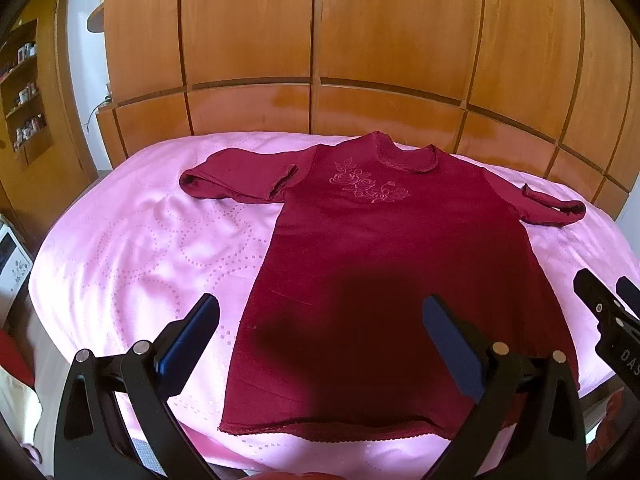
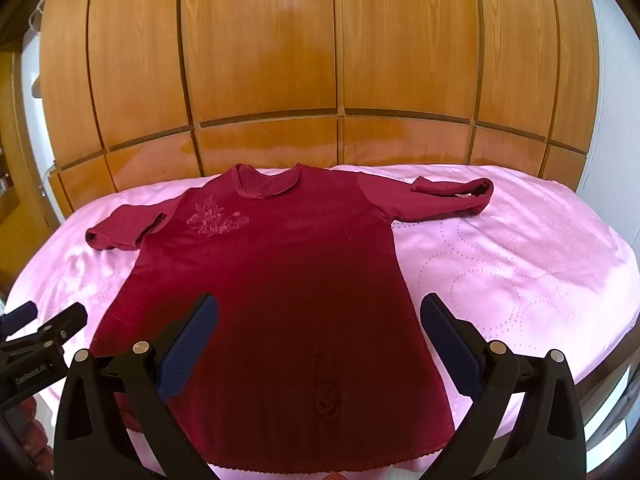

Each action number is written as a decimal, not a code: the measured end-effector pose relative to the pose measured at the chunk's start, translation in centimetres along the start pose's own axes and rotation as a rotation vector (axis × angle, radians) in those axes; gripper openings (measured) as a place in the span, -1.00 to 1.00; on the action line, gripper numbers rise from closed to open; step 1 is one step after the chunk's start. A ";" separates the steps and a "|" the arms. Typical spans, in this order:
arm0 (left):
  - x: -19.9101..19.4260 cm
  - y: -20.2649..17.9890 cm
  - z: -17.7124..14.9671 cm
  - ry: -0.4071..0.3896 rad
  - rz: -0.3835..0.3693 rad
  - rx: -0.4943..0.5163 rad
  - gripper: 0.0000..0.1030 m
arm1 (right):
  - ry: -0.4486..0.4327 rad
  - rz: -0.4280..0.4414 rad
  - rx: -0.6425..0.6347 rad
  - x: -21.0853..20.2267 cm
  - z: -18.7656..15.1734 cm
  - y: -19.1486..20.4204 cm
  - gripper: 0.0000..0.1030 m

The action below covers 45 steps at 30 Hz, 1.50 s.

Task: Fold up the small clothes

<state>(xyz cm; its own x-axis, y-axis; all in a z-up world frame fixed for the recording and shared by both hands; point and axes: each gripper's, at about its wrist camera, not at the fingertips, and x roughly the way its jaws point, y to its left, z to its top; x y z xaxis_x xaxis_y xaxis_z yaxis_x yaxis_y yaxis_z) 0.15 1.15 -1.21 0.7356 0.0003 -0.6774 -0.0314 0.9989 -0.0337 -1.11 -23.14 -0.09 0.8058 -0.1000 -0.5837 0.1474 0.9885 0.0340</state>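
Left claw [image 1: 320,328]: released, jaws spread wide, nothing between the blue pads [image 1: 200,328]. It hovers over the near part of the dark red top [image 1: 360,280], angled downward; its shadow falls on the fabric near the hem.

Left wrist view: the top lies flat, front up, on a bed with a pink quilted cover [image 1: 132,248]. Neck opening points toward the wooden wardrobe [image 1: 320,40] behind the bed. Flower embroidery [image 1: 370,188] sits on the chest. Both sleeves stretch out sideways, each cuff turned back on itself. The hem lies close to the near bed edge. The right claw [image 1: 604,292] enters at the right edge, above the cover just beside the top's side. A shelf unit [image 1: 24,88] stands far left.

Right wrist view: right claw [image 2: 320,328] also released, pads wide apart, empty, hanging over the lower half of the top [image 2: 280,280]. Left sleeve [image 2: 124,232] is short and bunched; right sleeve [image 2: 444,198] is doubled back at the cuff. The left claw [image 2: 52,316] shows at the left edge.
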 end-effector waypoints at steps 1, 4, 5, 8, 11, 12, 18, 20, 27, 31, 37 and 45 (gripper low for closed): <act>0.0 0.1 -0.1 0.000 -0.001 0.000 0.96 | 0.001 -0.002 -0.001 0.0 0.0 0.0 0.94; -0.2 0.3 -0.3 0.002 0.001 0.003 0.96 | -0.003 0.003 0.001 0.0 -0.2 -0.1 0.94; 0.3 -0.6 0.1 0.005 0.006 0.008 0.96 | -0.001 0.001 0.001 0.0 -0.1 -0.1 0.94; 0.3 -0.6 0.0 0.008 0.007 0.008 0.96 | -0.002 0.009 0.009 0.0 -0.3 -0.3 0.94; 0.2 -0.7 -0.2 0.009 0.007 0.010 0.96 | -0.003 0.009 0.011 0.0 -0.4 -0.4 0.94; 0.3 -0.7 -0.3 0.011 0.004 0.009 0.96 | -0.001 0.007 0.008 0.0 -0.5 -0.4 0.94; 0.4 -0.5 -0.3 0.016 0.009 0.001 0.96 | 0.005 0.004 0.013 0.1 -0.4 -0.3 0.94; 0.3 -0.5 -0.4 0.015 0.008 0.002 0.96 | 0.006 0.007 0.007 0.2 -0.3 -0.3 0.94; 0.8 -0.4 -0.1 0.024 0.010 0.000 0.96 | 0.010 0.007 0.006 0.5 -0.4 -0.2 0.94; 0.9 -0.6 -0.2 0.030 0.012 0.004 0.96 | 0.019 0.004 0.007 0.7 -0.4 0.0 0.94; 1.3 -0.6 -0.2 0.045 0.011 0.004 0.96 | 0.027 0.008 0.011 1.0 -0.5 0.2 0.94; 3.5 0.3 -0.3 0.134 -0.080 -0.001 0.96 | 0.018 0.121 0.060 2.2 -0.3 0.6 0.94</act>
<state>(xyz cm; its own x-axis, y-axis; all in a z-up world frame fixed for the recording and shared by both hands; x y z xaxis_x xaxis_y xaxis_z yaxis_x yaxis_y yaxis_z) 2.51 1.41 -3.78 0.6390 -0.0853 -0.7645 0.0228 0.9955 -0.0920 0.57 -22.74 -1.63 0.8094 0.0220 -0.5869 0.0842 0.9846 0.1530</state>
